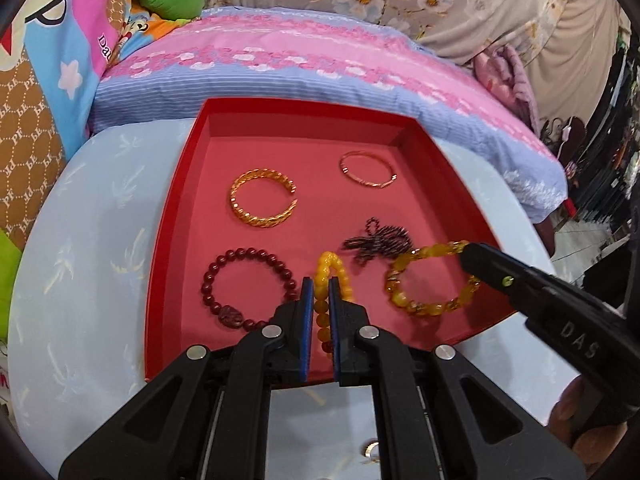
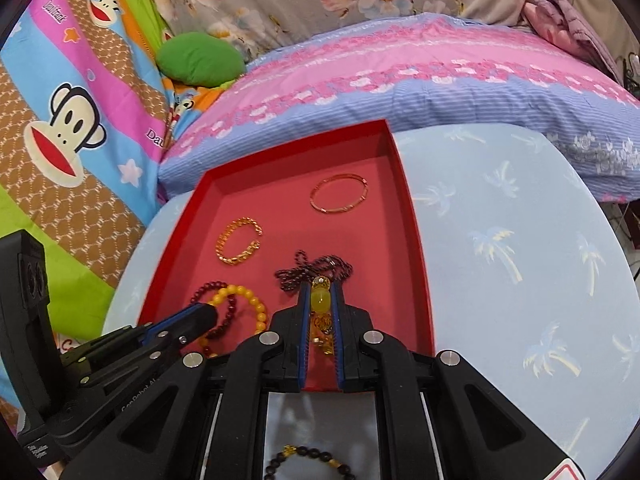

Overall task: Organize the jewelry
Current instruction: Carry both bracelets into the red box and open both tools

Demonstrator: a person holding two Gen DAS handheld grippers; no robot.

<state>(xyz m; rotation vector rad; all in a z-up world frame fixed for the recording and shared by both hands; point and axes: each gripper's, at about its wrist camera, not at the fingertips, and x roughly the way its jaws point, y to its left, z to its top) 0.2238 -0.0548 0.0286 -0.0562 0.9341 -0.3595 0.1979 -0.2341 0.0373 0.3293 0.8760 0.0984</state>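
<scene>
A red tray sits on a pale blue cloth. My left gripper is shut on a yellow bead bracelet over the tray's near middle; it also shows in the right wrist view. My right gripper is shut on an amber bead bracelet, held over the tray's right side. In the tray lie a gold cuff bangle, a thin rose-gold bangle, a dark red bead bracelet and a dark bead necklace.
A dark bead bracelet with amber beads lies on the blue cloth near me, outside the tray. A pink and blue pillow lies behind the tray. Cartoon bedding and a green cushion are at the left.
</scene>
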